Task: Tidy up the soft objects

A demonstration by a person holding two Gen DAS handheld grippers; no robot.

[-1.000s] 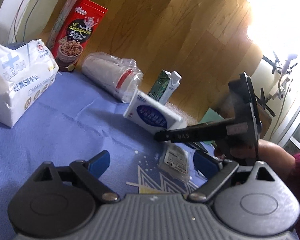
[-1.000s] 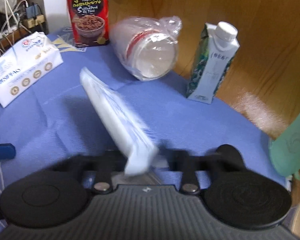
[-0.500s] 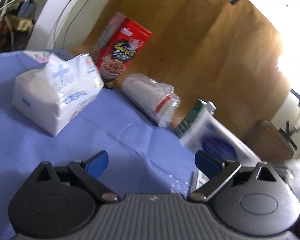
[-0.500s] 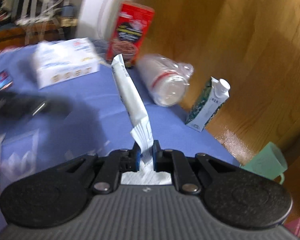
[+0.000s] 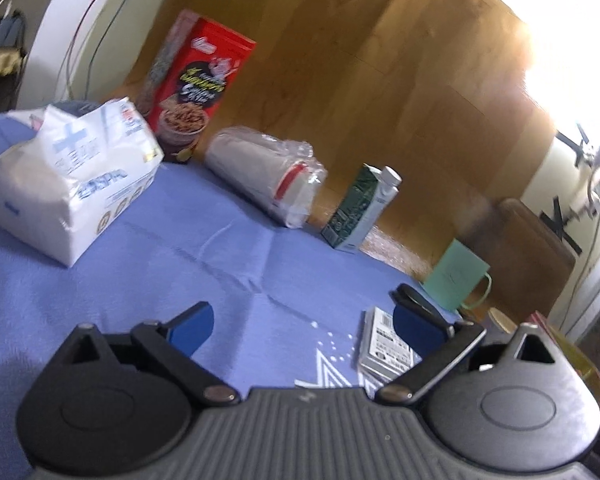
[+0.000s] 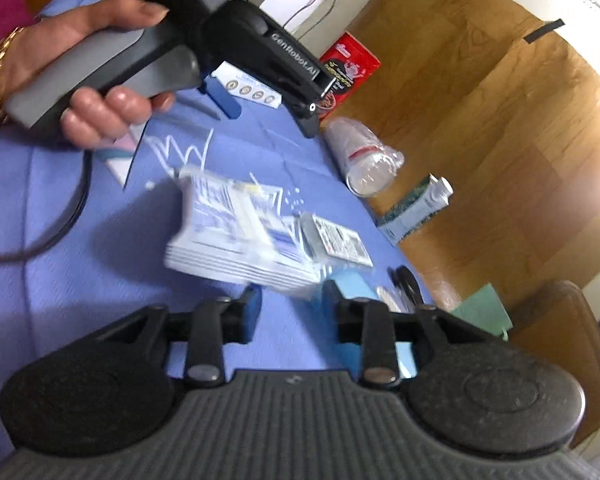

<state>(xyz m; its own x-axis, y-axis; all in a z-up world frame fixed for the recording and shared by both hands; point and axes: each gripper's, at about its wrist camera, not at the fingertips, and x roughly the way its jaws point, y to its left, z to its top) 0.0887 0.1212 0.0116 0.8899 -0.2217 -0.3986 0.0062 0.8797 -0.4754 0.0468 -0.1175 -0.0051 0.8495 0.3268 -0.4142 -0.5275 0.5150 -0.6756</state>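
The right gripper [image 6: 290, 306] has just been opening, and it is released: the white and blue soft plastic pack [image 6: 236, 236] lies blurred on the blue tablecloth [image 6: 100, 248] just beyond its 2 blue fingertips [image 6: 254, 306], near the cloth's right edge. The left gripper [image 5: 302, 322] is spread wide with nothing between its pads.

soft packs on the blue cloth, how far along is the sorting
Done, it seems: a flat white and blue pack lies on the blue cloth just ahead of the right tongs, whose jaws have just been opening and grip nothing. In hand: nothing; the left tongs stand wide open and empty. Left: the big tissue pack and the bagged cups sit apart at the far edge.
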